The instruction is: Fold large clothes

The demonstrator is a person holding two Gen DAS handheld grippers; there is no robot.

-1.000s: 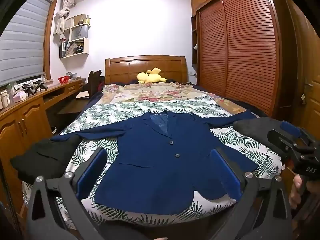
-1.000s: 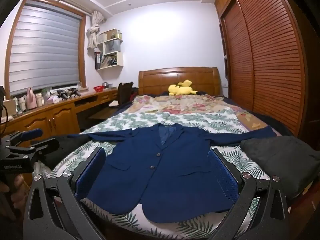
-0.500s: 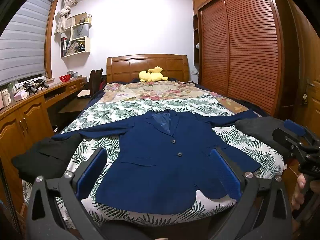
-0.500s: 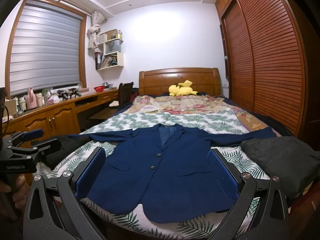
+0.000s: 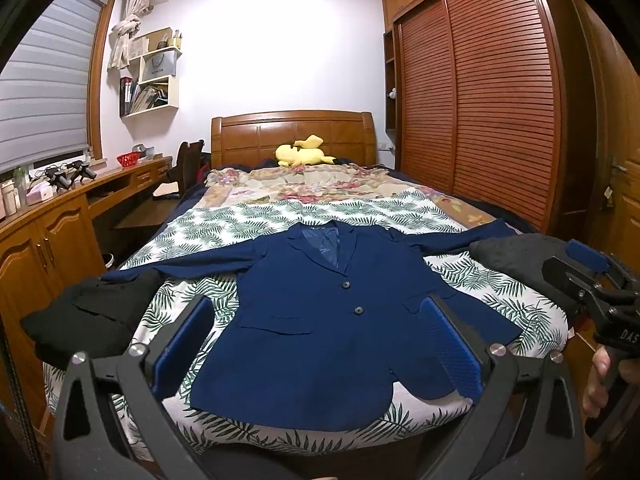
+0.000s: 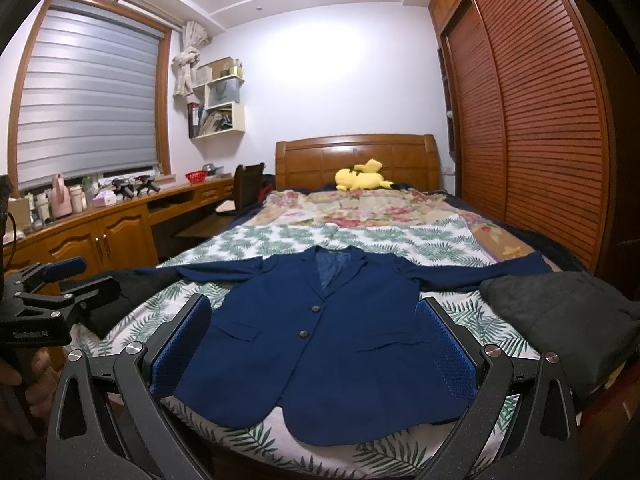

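Note:
A navy blue blazer (image 5: 320, 320) lies flat, front up and buttoned, on the foot of the bed, sleeves spread to both sides; it also shows in the right wrist view (image 6: 332, 336). My left gripper (image 5: 316, 344) is open and empty, held above the blazer's hem at the foot of the bed. My right gripper (image 6: 314, 340) is open and empty at about the same height, to the right. Each gripper shows in the other's view: the right one (image 5: 592, 276) and the left one (image 6: 60, 280).
The bed has a leaf-print cover (image 5: 240, 224) and a floral blanket (image 5: 304, 188). A black garment (image 5: 84, 320) lies at the left edge, a dark grey folded one (image 6: 560, 312) at the right. A wooden desk (image 6: 100, 228) stands left, a slatted wardrobe (image 5: 480, 120) right, a yellow plush (image 5: 304, 152) by the headboard.
Both grippers have tilted or risen slightly, so the blazer sits a little lower in both views. The blazer has not moved.

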